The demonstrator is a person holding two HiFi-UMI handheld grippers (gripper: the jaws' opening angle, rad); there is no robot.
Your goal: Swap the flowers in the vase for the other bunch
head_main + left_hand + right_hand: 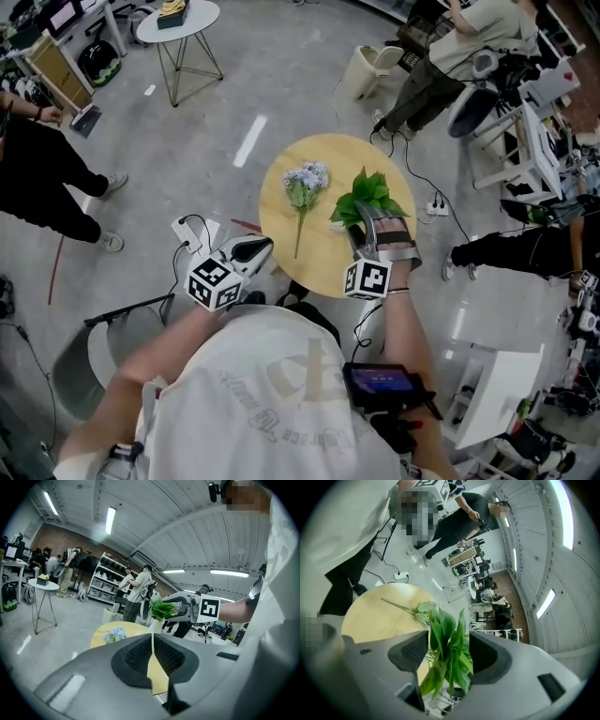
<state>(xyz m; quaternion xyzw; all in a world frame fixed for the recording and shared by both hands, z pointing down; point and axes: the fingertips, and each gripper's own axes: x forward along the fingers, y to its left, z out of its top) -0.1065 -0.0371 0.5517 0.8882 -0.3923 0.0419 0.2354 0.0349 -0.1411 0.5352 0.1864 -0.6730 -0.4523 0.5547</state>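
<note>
A round wooden table (281, 246) carries a blue flower bunch (306, 178) lying flat on its left half. On the right side, a green leafy bunch (368, 194) stands in a white vase (154, 625). My right gripper (375, 218) reaches in from the near side. In the right gripper view the leaves (440, 626) hang between the wide-open jaws of the right gripper (449, 651), and neither pad presses them. My left gripper (260, 247) hovers shut at the table's near-left edge, holding nothing. The left gripper (153, 653) faces the blue flower bunch (115, 634).
A small white side table (178, 23) stands far left, a white bin (373, 70) beyond the wooden table. A seated person (450, 66) is at the top right, another person (47, 178) at the left. A power strip (436, 206) lies on the floor to the right.
</note>
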